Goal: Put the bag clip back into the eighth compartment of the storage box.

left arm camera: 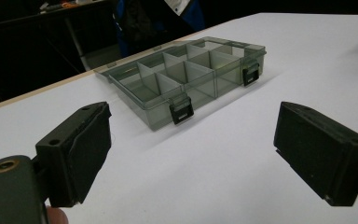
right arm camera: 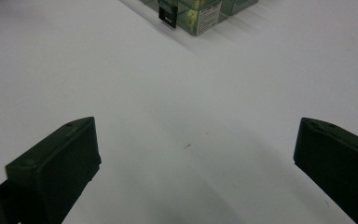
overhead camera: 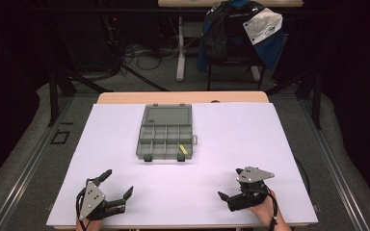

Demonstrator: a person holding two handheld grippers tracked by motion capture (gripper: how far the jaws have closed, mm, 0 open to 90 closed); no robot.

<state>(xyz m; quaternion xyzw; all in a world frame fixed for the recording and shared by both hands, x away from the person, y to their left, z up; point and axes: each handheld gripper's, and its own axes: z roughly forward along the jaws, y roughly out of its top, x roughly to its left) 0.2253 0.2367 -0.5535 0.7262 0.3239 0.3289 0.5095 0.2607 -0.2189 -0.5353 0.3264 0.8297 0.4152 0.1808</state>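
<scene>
Item one: my left tongs (overhead camera: 119, 183), held low over the bench's (overhead camera: 270, 159) near left corner. Jaws spread wide, nothing between them. In the left gripper view the tongs (left arm camera: 193, 158) frame bare white surface, with both black pads apart and empty.

Item two: my right tongs (overhead camera: 231, 184), held over the near right corner, my hand (overhead camera: 265, 209) behind them at the near edge. Grey three-cornered plate on top. Jaws also wide apart and empty; the right gripper view shows the tongs (right arm camera: 196, 158) with only white bench top between the two pads.

Item three: compartment box (overhead camera: 166, 132), translucent grey plastic, lid folded open toward the far edge. It sits flat on the bench, nearer the far edge than the near one, slightly left of the middle, well apart from both tongs. Tray divided into small cells in rows. Two black latches (left arm camera: 182, 110) on its near wall, both hanging open.

Item four: small yellow piece (overhead camera: 183, 149), lying in the cell at the tray's near right corner. In the right gripper view that corner (right arm camera: 200, 14) shows yellowish contents behind a white label; what the piece is I cannot tell.

Item five: white sheet covering the bench, with a wooden strip bare along the far edge.
</scene>
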